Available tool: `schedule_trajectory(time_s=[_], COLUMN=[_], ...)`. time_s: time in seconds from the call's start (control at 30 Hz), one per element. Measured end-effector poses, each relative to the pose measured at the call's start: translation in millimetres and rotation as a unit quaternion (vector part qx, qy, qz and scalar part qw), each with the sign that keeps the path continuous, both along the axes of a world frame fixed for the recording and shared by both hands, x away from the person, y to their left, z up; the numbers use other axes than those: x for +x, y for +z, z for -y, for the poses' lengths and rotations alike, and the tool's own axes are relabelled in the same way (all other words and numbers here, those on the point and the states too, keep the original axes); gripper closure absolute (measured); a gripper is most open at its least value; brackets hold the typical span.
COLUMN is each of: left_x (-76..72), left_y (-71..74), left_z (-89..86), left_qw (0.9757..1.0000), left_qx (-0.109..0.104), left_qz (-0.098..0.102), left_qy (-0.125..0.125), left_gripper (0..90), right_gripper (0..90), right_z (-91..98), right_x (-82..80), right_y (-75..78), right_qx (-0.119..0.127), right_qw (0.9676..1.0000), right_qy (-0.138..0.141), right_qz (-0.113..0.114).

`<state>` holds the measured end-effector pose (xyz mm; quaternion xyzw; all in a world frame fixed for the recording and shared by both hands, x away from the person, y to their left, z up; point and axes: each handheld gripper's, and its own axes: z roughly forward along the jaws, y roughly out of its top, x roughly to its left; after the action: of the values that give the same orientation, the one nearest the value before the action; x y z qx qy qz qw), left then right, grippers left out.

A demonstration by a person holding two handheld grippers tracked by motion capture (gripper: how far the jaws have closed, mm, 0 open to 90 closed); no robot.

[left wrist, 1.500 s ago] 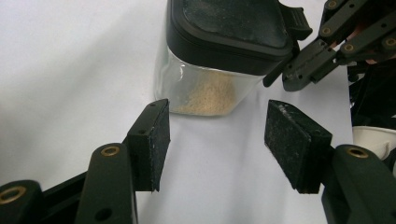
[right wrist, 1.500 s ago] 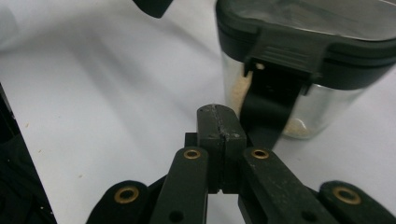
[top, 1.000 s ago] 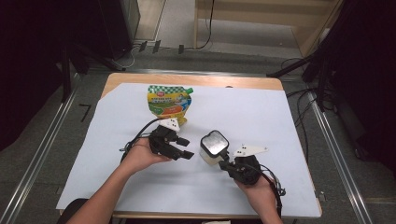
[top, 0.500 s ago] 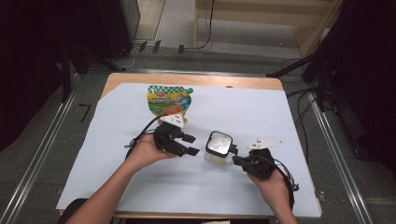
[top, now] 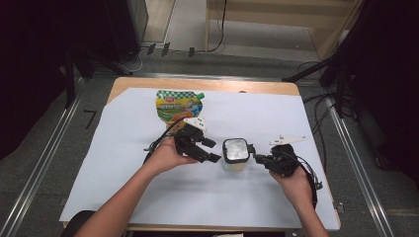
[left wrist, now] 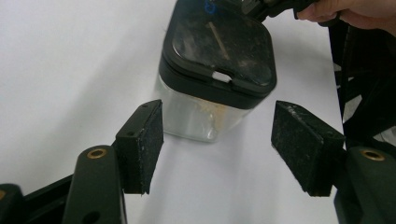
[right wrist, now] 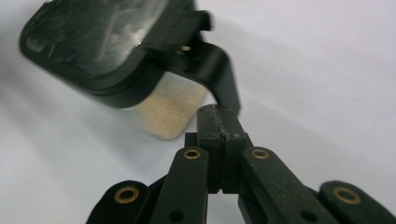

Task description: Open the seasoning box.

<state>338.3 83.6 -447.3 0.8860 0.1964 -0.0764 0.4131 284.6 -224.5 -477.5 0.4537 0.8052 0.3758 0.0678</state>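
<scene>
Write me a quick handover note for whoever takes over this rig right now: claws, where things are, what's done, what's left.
Left claw: open, jaws just widened, either side of the clear jar, not touching.
Right claw: shut, at the black latch on the jar's lid; a grip can't be confirmed.
Jar stands mid-table on the white sheet, lid on. Refill pouch lies flat behind it.
Done: jar positioned.
Left, probably: steady jar, open lid.
</scene>
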Motion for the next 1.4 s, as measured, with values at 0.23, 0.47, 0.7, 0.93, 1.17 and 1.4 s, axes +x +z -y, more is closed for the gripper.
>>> schedule_trajectory(time_s=[0.23,0.47,0.7,0.93,1.17,1.4], left_x=[3.5,3.4,0.3,-1.5,-3.1,-6.3], left_y=[-2.4,-6.0,-8.2,-13.4,-19.0,-22.3], left_z=[2.8,4.2,6.5,11.6,12.8,14.9], left_qw=[0.9999,0.9999,0.9997,0.9995,0.9989,0.9987], left_qx=[-0.008,-0.004,0.001,0.013,0.025,0.019], left_qz=[-0.007,-0.01,0.001,0.02,0.033,0.046], left_qy=[-0.004,-0.005,-0.025,-0.021,-0.024,-0.013], left_gripper=[29.4,27.4,22.2,19.6,17.2,15.4], right_gripper=[90.0,90.0,90.0,90.0,90.0,90.0], right_z=[-1.6,-12.6,-18.5,-24.6,-32.1,-36.2], right_x=[8.3,18.0,21.7,22.6,22.6,21.0], right_y=[-1.1,-3.6,-9.3,-10.4,-10.0,-9.8], right_qx=[-0.003,-0.02,-0.023,-0.015,-0.021,-0.023], right_qw=[0.9998,0.9989,0.9993,0.9996,0.9992,0.9993], right_qy=[-0.019,-0.042,-0.031,-0.024,-0.03,-0.027], right_qz=[-0.001,0.008,0.004,0.006,0.013,0.013])
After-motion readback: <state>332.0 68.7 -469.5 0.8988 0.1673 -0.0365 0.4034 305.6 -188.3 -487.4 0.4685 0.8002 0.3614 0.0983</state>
